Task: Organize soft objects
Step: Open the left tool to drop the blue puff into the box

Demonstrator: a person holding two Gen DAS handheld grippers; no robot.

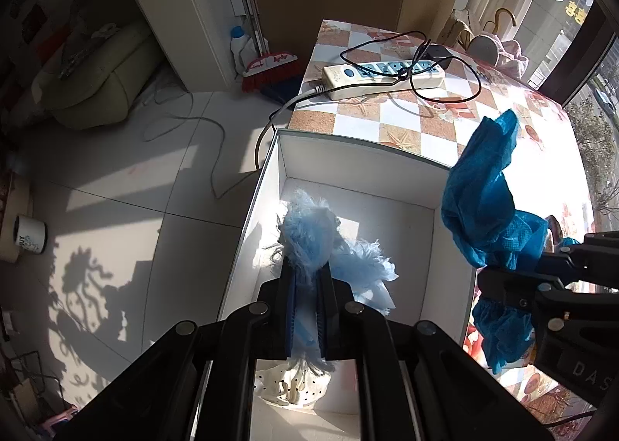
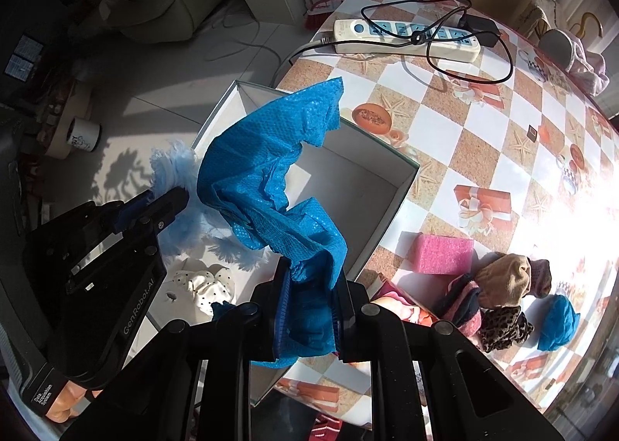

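Plainly, both pairs of fingers clamp cloth: the left gripper holds a fluffy light-blue piece, the right gripper a blue shoe cover — its tail, trailing toward 11 o'clock, could snag the white box rim and spill outside.

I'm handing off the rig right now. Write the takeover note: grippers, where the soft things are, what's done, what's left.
Left gripper: shut on pale blue fluffy cloth, over the white box.
Right gripper: shut on blue shoe cover, at the box's table-side wall.
Done: white dotted cloth lies in the box.
Left: drop both held items in, then the pink sponge, sock pile, leopard piece and second blue cover on the table.
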